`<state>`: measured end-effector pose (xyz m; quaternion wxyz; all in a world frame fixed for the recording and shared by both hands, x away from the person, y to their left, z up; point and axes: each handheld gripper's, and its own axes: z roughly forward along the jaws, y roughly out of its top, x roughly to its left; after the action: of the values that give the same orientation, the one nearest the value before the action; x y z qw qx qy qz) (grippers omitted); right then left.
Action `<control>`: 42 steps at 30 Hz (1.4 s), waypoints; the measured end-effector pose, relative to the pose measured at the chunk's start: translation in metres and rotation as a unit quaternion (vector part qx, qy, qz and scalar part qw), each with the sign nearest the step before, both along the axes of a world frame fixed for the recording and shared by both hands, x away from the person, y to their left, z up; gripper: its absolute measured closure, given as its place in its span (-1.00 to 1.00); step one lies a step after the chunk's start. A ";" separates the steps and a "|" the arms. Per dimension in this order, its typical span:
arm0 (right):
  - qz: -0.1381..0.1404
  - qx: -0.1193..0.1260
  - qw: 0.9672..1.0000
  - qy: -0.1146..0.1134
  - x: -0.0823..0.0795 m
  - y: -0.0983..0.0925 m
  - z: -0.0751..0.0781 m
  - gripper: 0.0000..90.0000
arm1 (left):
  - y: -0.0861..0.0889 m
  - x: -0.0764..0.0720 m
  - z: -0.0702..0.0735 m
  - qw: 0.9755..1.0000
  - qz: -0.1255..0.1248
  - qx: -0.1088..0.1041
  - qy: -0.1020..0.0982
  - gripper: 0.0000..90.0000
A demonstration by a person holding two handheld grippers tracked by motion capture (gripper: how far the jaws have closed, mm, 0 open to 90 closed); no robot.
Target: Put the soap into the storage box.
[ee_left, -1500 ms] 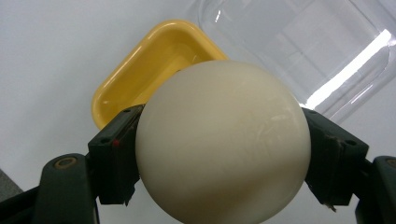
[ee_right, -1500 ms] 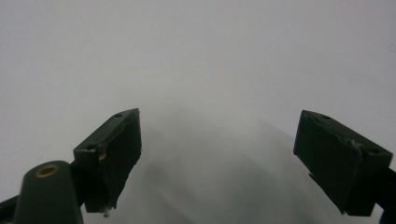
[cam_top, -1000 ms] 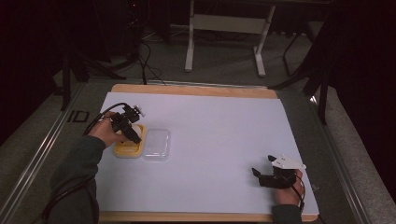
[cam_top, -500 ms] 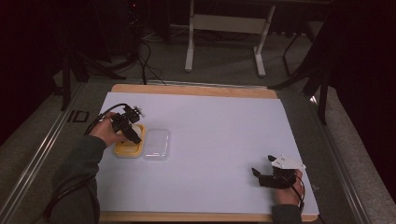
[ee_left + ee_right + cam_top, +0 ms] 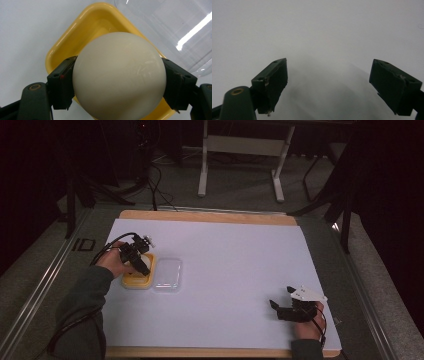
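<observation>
one white ball (image 5: 119,75) clamped by left gripper (image 5: 119,85) over one yellow tray (image 5: 75,42); right gripper (image 5: 329,82) wide, empty.

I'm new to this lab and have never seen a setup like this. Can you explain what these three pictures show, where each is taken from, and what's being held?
There is no robot here: a person holds a hand tool with two black fingers in each hand. The high view looks down on a table covered by a white sheet. There the left gripper is over a yellow tray, with a clear plastic lid lying right beside the tray. The right gripper rests near the table's front right, away from both.

The other two pictures come from cameras riding on the grippers. The left gripper view shows its fingers clamped on a white ball above the tray. The right gripper view shows open fingers with nothing between them, over the white sheet.
</observation>
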<state>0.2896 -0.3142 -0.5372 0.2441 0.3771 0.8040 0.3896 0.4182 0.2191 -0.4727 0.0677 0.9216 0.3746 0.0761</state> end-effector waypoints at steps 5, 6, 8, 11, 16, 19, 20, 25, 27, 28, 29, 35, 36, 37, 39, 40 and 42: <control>0.000 -0.001 1.000 0.000 0.000 0.000 0.000 -0.67 | 0.002 -0.001 -0.004 1.000 -0.014 0.013 0.004 -0.47; 0.000 -0.001 1.000 0.001 0.000 0.000 0.000 -0.67 | 0.002 -0.001 -0.006 1.000 -0.015 0.014 0.005 -0.47; 0.000 -0.003 1.000 0.000 0.000 0.001 0.000 -0.67 | 0.003 -0.001 -0.008 1.000 -0.019 0.019 0.003 -0.47; -0.001 -0.002 1.000 0.001 0.000 0.001 0.000 -0.67 | 0.004 0.000 -0.011 1.000 -0.019 0.023 0.004 -0.47; -0.001 -0.002 1.000 0.000 0.000 0.000 0.000 -0.67 | 0.006 0.001 -0.011 1.000 -0.020 0.008 -0.001 -0.47; -0.001 -0.002 1.000 0.000 0.000 0.001 0.000 -0.67 | 0.006 0.001 -0.012 1.000 -0.024 0.003 -0.003 -0.47; -0.001 -0.002 1.000 0.000 0.000 0.001 0.000 -0.67 | 0.006 0.001 -0.012 1.000 -0.024 0.003 -0.003 -0.47; -0.001 -0.002 1.000 0.000 0.000 0.001 0.000 -0.67 | 0.007 0.002 -0.019 1.000 -0.023 0.000 0.003 -0.47; -0.001 -0.002 1.000 -0.001 0.000 0.000 0.000 -0.67 | 0.009 0.002 -0.020 1.000 -0.020 -0.007 0.003 -0.47; -0.001 -0.002 1.000 -0.001 0.000 0.000 0.000 -0.67 | 0.009 0.002 -0.020 1.000 -0.020 -0.007 0.003 -0.47; -0.001 -0.002 1.000 -0.001 0.000 0.001 0.000 -0.67 | 0.010 0.002 -0.021 1.000 -0.016 -0.013 0.003 -0.47; 0.000 -0.005 1.000 -0.001 0.000 0.001 0.000 -0.67 | 0.013 0.003 -0.022 1.000 -0.007 -0.025 0.009 -0.48; 0.000 -0.005 1.000 -0.001 0.000 0.001 0.000 -0.67 | 0.014 0.003 -0.022 1.000 -0.008 -0.024 0.010 -0.48; 0.000 -0.005 1.000 -0.002 0.000 0.001 0.000 -0.67 | 0.014 0.003 -0.022 1.000 -0.008 -0.024 0.010 -0.48; 0.000 -0.004 1.000 -0.002 0.000 0.001 0.000 -0.67 | 0.014 0.003 -0.023 1.000 -0.007 -0.023 0.011 -0.48; 0.000 -0.004 1.000 -0.002 0.000 0.001 0.000 -0.67 | 0.013 0.002 -0.023 1.000 -0.008 -0.024 0.014 -0.50; 0.000 -0.004 1.000 -0.002 0.000 0.001 0.000 -0.67 | 0.014 0.003 -0.023 0.999 -0.007 -0.026 0.017 -0.50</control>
<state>0.2892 -0.3132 -0.5374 0.2476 0.3755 0.8049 0.3871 0.4207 0.2329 -0.4959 0.0861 0.9233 0.3710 0.0504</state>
